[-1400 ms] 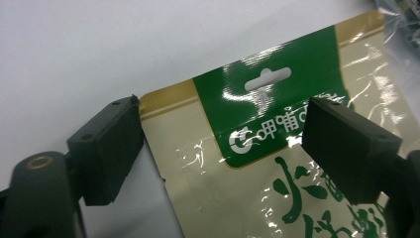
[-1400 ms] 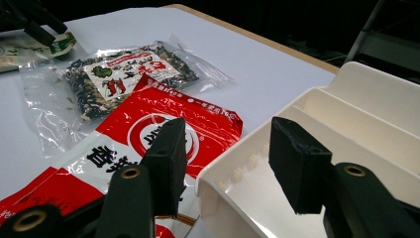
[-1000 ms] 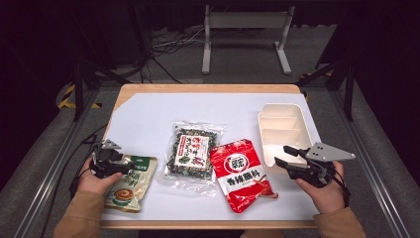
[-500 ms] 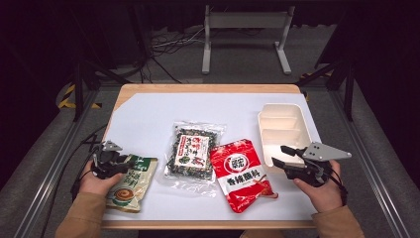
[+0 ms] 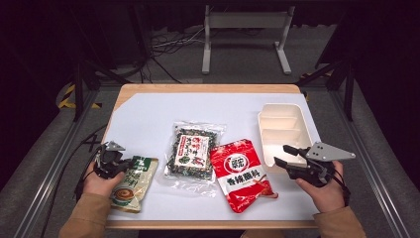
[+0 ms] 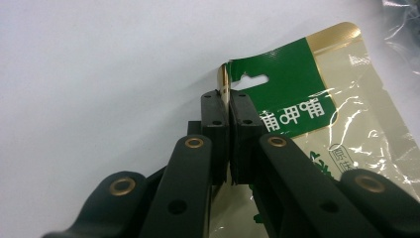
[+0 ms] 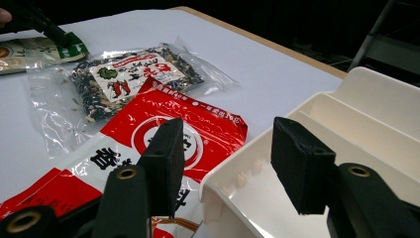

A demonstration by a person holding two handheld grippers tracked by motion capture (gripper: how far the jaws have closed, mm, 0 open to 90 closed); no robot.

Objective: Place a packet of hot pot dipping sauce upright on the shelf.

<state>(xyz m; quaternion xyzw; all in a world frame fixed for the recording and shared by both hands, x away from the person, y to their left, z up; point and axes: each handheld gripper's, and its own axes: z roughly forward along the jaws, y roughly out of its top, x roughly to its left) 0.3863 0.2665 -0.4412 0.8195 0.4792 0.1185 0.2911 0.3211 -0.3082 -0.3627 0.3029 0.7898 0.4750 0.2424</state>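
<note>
A person at a white surface (image 5: pixel 148 114) pinches a green-topped packet with the left gripper while the right gripper waits, fingers spread.

At the lower left of the high view the left gripper (image 5: pixel 118 165) has just closed its fingers (image 6: pixel 216 119) on the upper corner of the green and cream packet (image 5: pixel 130 182), whose long axis runs from upper right down to lower left. The left gripper view shows what the high view cannot: the fingers pressed together on the green header beside its hang hole, above white Chinese characters too small to read. At the lower right, the right gripper (image 5: pixel 285 154) holds nothing, just beside the white divided tray (image 5: pixel 282 130). Between the grippers lie a clear seaweed bag (image 5: pixel 190 151) with a red and white label and a red packet (image 5: pixel 240 173) printed 香辣蘸料.
</note>
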